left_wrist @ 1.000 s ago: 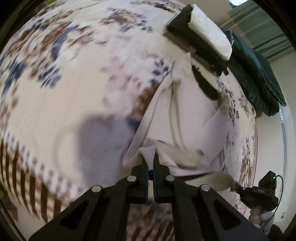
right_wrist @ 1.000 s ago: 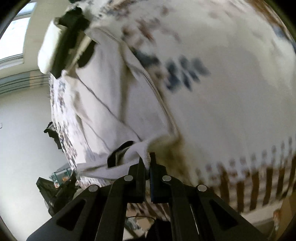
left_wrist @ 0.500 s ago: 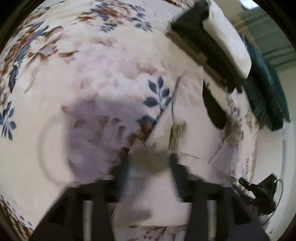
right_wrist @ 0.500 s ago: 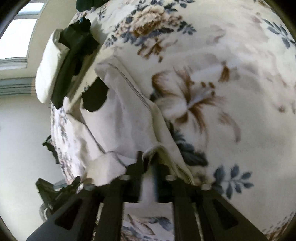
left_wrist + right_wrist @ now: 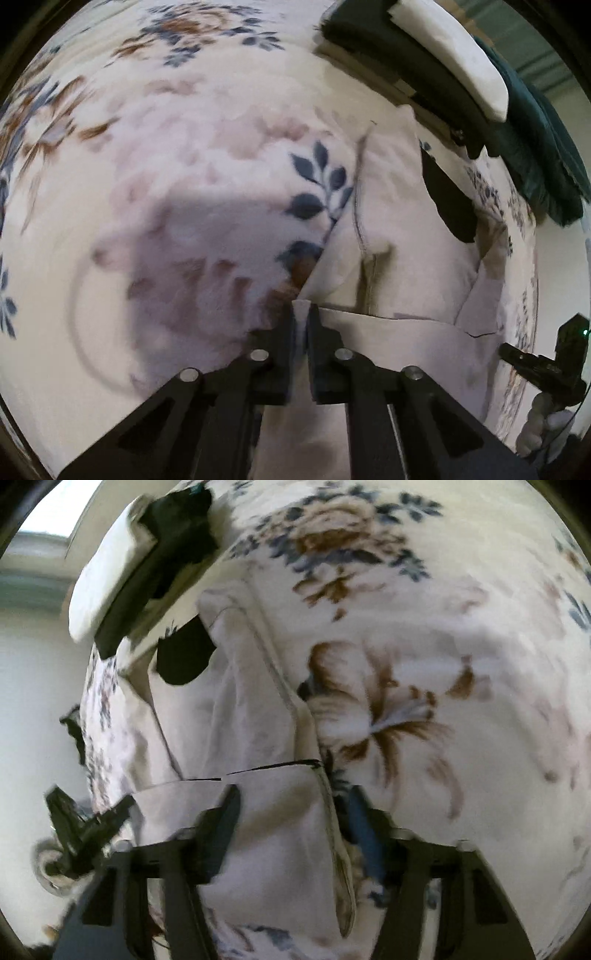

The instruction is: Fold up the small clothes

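Jaws of left gripper just closed on white garment corner — right gripper closing, yet wide astride it.

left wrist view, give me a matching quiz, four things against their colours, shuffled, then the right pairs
Things:
1 garment
2 bedspread
3 far-right cushion
4 top folded piece

Colours:
a dark green
b cream with blue and brown flowers
c pale, with one black patch
d plain white, lying on a black piece

Pairs: 1-c, 2-b, 3-a, 4-d
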The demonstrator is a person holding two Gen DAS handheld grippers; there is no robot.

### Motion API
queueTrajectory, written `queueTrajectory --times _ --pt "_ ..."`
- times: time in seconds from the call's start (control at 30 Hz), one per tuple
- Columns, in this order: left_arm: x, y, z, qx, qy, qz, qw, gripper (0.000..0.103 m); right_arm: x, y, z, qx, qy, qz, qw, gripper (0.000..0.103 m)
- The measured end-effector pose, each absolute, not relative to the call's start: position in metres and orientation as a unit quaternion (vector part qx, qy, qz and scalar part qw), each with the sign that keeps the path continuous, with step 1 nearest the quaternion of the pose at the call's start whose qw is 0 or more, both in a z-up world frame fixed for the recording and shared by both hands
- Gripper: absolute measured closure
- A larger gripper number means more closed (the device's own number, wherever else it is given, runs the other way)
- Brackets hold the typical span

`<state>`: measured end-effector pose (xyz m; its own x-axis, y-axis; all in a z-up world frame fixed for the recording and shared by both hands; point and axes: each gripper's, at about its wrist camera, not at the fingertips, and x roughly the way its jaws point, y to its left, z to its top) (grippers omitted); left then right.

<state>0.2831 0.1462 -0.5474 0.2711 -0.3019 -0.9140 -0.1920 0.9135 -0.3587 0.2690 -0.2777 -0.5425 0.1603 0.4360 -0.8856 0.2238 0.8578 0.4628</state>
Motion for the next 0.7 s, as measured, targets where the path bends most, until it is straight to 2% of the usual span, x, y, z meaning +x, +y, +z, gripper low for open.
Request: queueTrajectory --times 0.27,0.47,0.5,0.53,0.57,0.63,0.7 --pt "0.287 0.161 -0.534 -0.219 0.581 -0.033 0.783 0.100 0.258 -0.299 -0.529 0.276 0.597 0.000 0.753 0.101" --pt "0.303 0.163 -0.543 -0.241 0.620 -0.032 0.746 0.095 0.267 -0.300 -0.553 0.282 0.644 -0.010 0.711 0.100" --pt "0.306 0.160 -0.537 -0.229 0.623 -0.031 0.747 0.092 0.270 -0.300 -0.555 0.287 0.651 -0.014 0.703 0.097" --pt "0.311 0.155 -0.528 -0.211 0.623 -0.031 0.753 0.080 0.273 -0.300 -0.554 0.289 0.655 -0.014 0.698 0.091" --pt "0.314 0.153 -0.522 -0.205 0.619 -0.035 0.757 0.072 0.279 -0.301 -0.550 0.295 0.657 -0.016 0.694 0.086" --pt "0.328 0.146 -0.506 -0.199 0.600 -0.054 0.773 0.046 0.290 -0.303 -0.537 0.293 0.646 -0.022 0.705 0.053" --pt "0.349 0.138 -0.497 -0.186 0.590 -0.062 0.783 0.040 0.308 -0.300 -0.520 0.277 0.633 -0.024 0.723 0.051"
